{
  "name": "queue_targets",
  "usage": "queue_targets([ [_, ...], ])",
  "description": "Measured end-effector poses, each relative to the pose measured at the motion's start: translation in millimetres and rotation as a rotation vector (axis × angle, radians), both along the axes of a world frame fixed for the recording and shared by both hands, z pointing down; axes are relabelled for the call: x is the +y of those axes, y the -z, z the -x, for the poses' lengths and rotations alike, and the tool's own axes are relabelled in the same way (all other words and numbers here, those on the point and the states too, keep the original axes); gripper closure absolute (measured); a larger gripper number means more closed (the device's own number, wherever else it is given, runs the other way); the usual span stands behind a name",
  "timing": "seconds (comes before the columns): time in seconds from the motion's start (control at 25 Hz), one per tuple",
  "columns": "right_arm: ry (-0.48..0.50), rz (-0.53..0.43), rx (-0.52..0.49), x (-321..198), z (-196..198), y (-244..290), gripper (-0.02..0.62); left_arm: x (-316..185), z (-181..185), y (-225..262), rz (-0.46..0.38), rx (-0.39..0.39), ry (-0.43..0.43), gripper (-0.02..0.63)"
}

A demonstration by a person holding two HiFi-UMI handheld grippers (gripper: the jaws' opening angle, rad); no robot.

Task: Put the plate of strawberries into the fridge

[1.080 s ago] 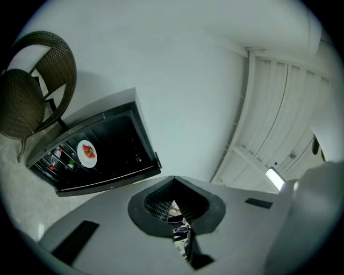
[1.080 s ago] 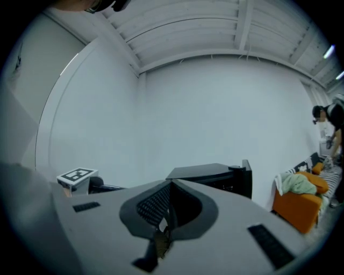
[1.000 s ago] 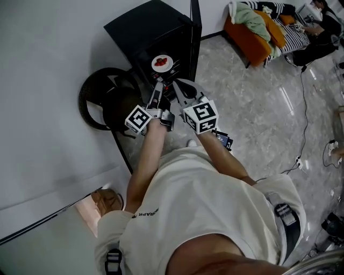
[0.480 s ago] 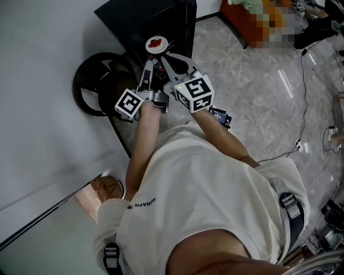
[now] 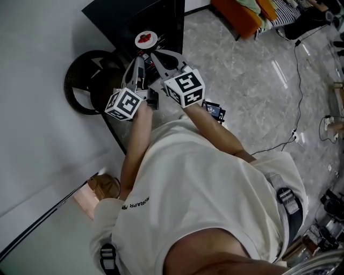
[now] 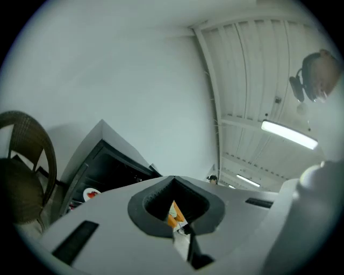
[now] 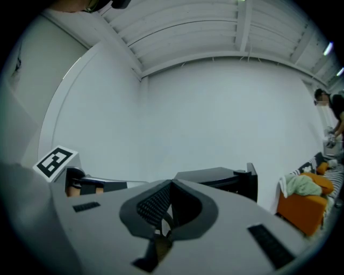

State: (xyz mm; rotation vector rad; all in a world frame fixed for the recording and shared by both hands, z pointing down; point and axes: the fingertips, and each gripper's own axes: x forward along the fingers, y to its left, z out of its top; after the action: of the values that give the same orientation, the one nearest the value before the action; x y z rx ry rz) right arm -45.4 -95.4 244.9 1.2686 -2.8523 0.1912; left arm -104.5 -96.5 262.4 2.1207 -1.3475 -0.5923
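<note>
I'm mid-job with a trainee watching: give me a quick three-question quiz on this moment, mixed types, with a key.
1. True or false: the plate of strawberries lies on the floor beside the fridge.
2. The left gripper is: A) wide open; B) shut on nothing; C) shut on the plate.
3. Fill in: the fridge door stands ____.

Key: 1 false, the plate sits inside the fridge; 2 B; 3 open.
</note>
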Motion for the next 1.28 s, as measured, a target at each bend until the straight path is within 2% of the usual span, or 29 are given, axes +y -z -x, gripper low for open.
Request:
queue_targets([
  [0.24, -0.008, 0.001, 0.004, -1.6, -5.2, -2.8, 0.583, 0.2, -7.1, -1.3, -0.018, -0.160, 0.014, 0.606],
  [0.44, -0.012, 0.001, 0.008, 0.2, -8.2, -5.9, 0.583, 2.9, -16.2, 4.2, -0.070, -0.317, 0.019, 0.606],
  [0.76, -0.016, -0.010, 0.014, 3.1, -8.2, -5.6, 0.583, 5.8, -18.8, 10.1, -0.112, -0.440, 0.034, 0.606],
  [1.0, -0.022, -0.016, 0.023, -2.2, -6.0, -6.6, 0.583, 2.5, -19.5, 16.2, -0.163, -0.572, 0.052, 0.606],
  [1.28, -0.028, -0.019, 0.027, -1.6, -10.7, -8.0, 0.583, 3.9, -28.3, 19.2, -0.205, -0.651, 0.050, 0.606],
])
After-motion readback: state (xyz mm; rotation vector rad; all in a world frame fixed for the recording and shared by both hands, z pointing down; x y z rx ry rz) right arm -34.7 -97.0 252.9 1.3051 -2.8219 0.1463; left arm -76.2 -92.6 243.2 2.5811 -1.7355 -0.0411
